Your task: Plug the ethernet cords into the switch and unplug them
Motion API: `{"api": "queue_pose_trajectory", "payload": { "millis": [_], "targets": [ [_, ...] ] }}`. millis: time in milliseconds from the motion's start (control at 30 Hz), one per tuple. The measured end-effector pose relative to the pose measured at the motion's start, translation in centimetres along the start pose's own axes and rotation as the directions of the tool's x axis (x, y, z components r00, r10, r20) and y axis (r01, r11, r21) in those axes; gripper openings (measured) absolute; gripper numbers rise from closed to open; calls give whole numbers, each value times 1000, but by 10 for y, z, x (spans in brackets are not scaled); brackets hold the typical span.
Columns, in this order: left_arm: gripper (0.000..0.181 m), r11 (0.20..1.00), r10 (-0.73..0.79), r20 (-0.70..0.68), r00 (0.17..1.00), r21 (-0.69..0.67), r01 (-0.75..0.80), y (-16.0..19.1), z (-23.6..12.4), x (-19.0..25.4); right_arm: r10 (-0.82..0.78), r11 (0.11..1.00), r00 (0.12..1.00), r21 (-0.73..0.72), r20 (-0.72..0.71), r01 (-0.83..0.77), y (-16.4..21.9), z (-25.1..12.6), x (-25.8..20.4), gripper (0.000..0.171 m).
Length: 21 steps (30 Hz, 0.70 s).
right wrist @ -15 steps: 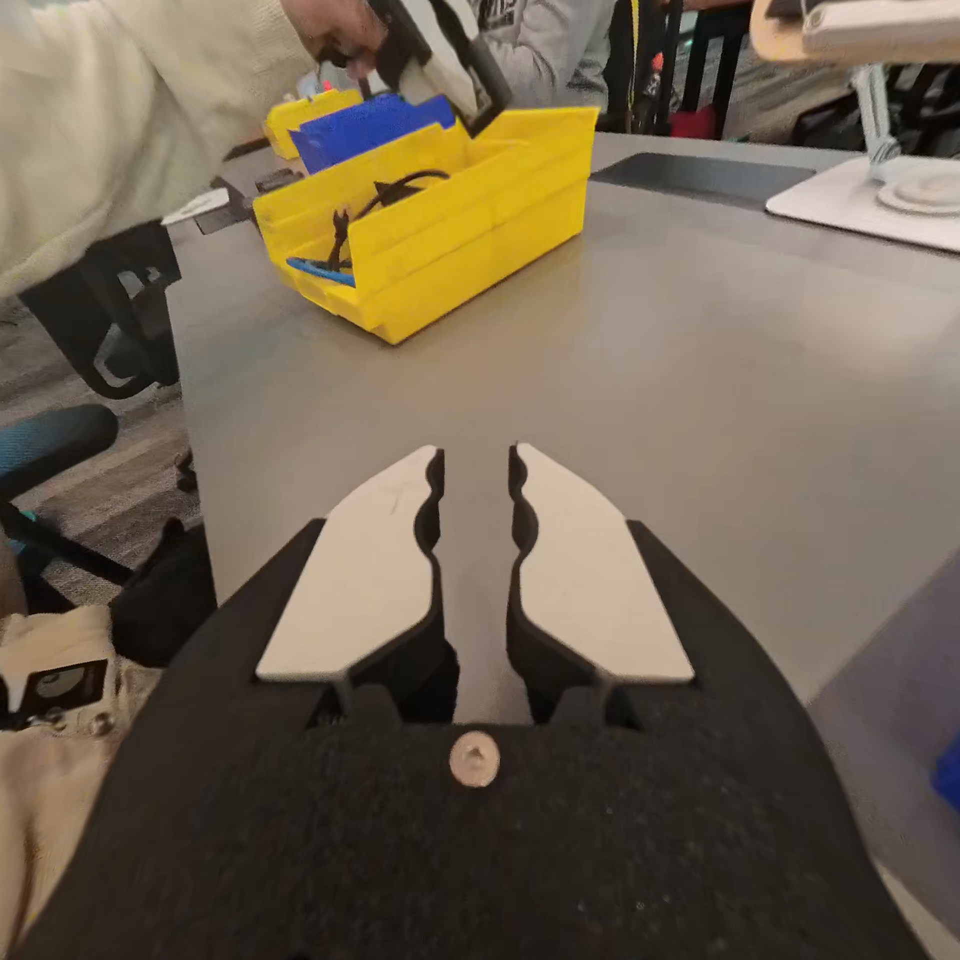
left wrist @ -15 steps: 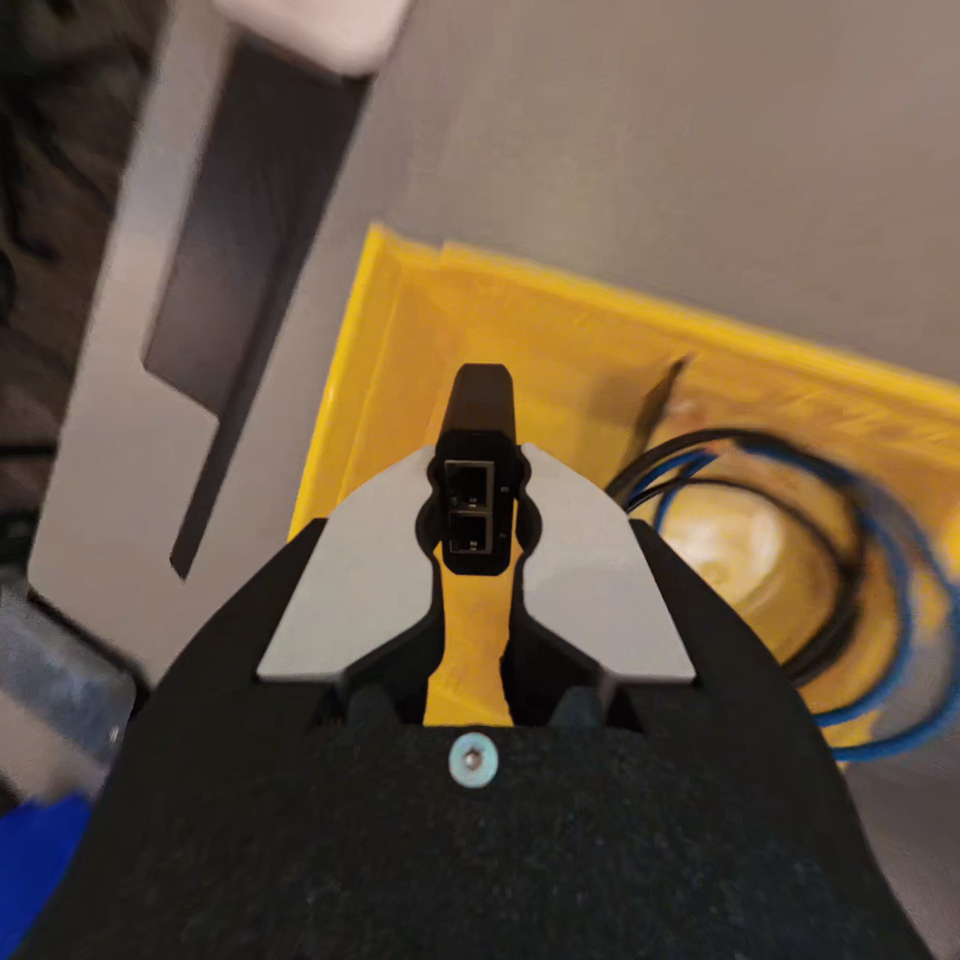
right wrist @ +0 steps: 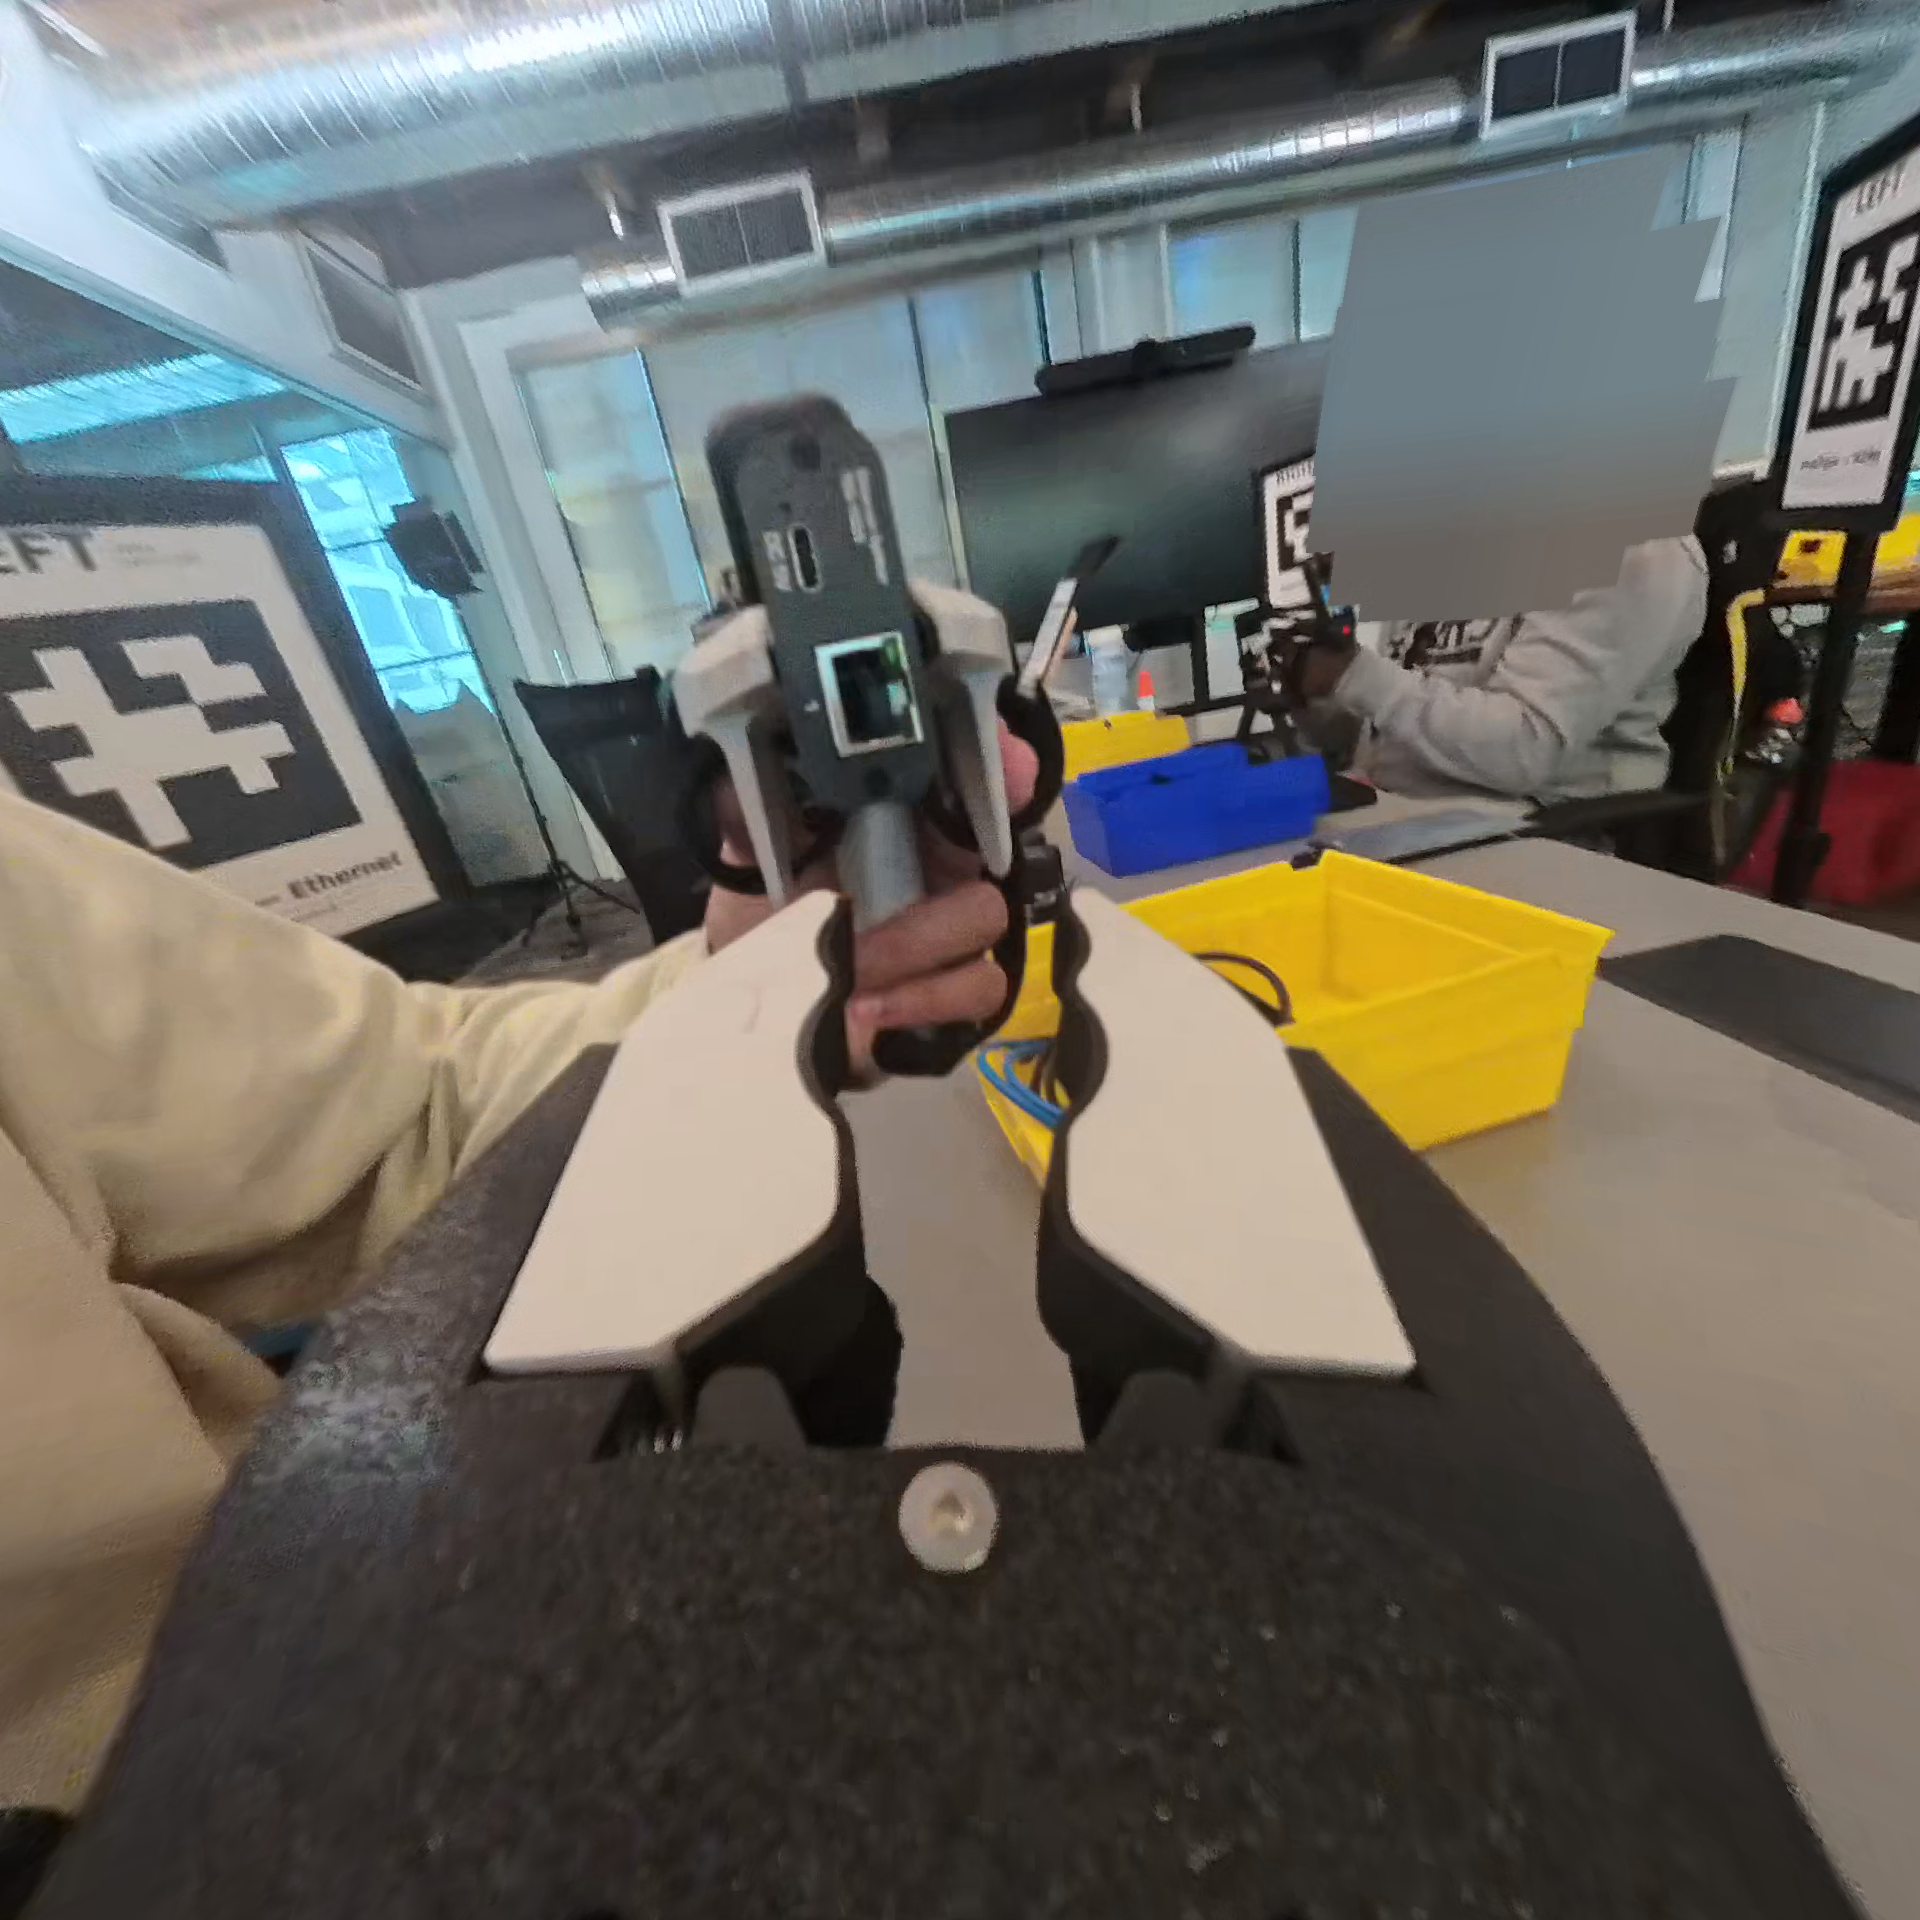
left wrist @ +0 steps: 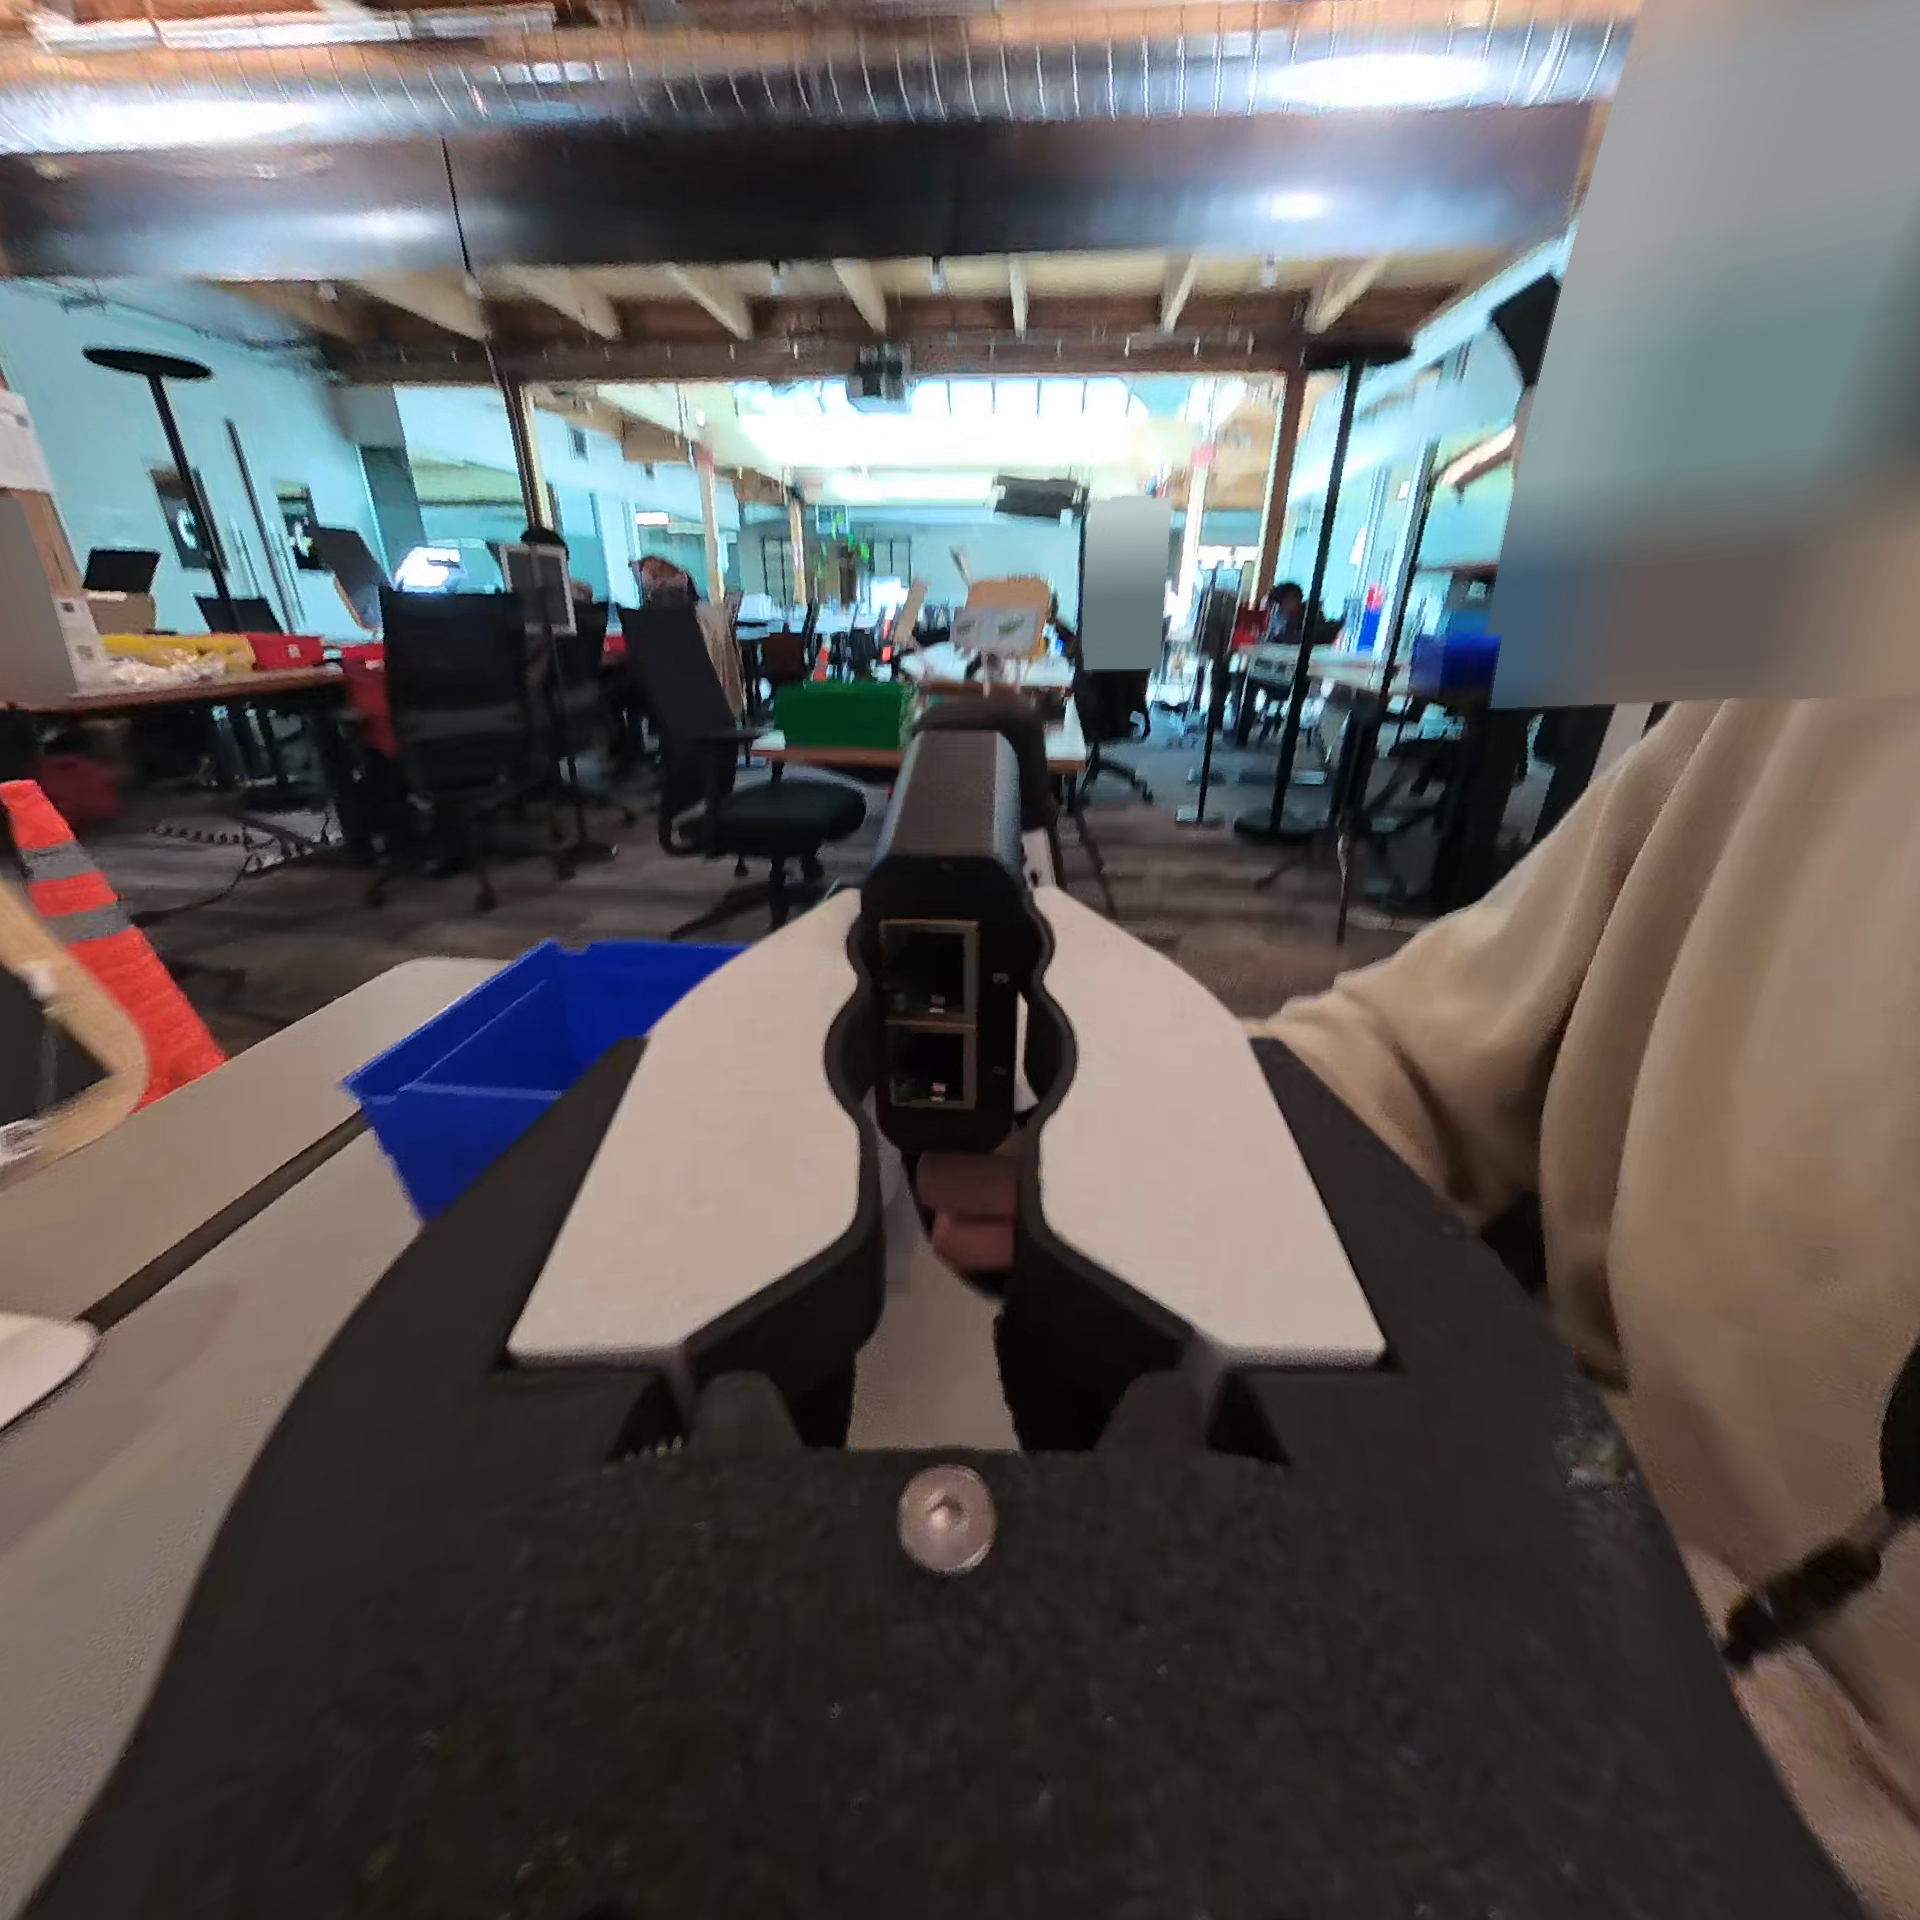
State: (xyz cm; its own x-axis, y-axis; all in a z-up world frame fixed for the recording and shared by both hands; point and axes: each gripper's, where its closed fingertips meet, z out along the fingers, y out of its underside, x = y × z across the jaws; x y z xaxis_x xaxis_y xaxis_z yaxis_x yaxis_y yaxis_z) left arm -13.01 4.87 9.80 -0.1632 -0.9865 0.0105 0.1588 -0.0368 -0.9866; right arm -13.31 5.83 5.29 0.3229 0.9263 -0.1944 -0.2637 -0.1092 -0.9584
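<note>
Here the switch (left wrist: 943, 1023) is held up in the air, both facing ports bare.

The left gripper (left wrist: 943, 1039) pinches it by the sides; the right gripper (right wrist: 956, 997) stands spread and holds nothing. The cords (right wrist: 1023, 1075) lie in the yellow bin (right wrist: 1455, 1049) on the grey table (right wrist: 1714, 1247), toward its far edge. Judged risk: a plug pushed in could slide or twist the switch between the smooth fingers.
</note>
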Motion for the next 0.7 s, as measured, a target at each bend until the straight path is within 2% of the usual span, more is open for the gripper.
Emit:
{"api": "queue_pose_trajectory", "payload": {
  "millis": [67,100,267,367,433,500,600,700],
  "targets": [
    [24,998,-34,-7,999,54,35,-1,12,7,-13,996,1000,84,-18,14,-12,-7,-8,19],
    [24,997,-47,-18,999,68,48,1,18,10,-28,992,999,123,-32,32,-16,-13,-11,18],
    [24,981,-133,-60,989,135,140,11,36,15,5,988,1000,154,8,-6,-16,-24,-30,34],
    [23,960,-226,-134,965,135,244,20,43,22,46,974,999,224,-3,-44,-22,-31,-29,29],
    [24,943,-269,-137,953,166,290,25,46,23,84,969,996,234,3,-82,-22,-34,-27,25],
    [24,945,-275,-137,952,146,294,32,45,23,69,979,998,193,3,-68,-15,-35,-26,23],
    [27,970,-238,-116,964,27,243,43,36,20,-19,997,999,70,-46,23,-3,-40,-21,23],
    [44,976,-177,-49,983,-137,169,64,22,10,-223,961,970,-190,-93,203,16,-42,-14,24]
  ]
}}
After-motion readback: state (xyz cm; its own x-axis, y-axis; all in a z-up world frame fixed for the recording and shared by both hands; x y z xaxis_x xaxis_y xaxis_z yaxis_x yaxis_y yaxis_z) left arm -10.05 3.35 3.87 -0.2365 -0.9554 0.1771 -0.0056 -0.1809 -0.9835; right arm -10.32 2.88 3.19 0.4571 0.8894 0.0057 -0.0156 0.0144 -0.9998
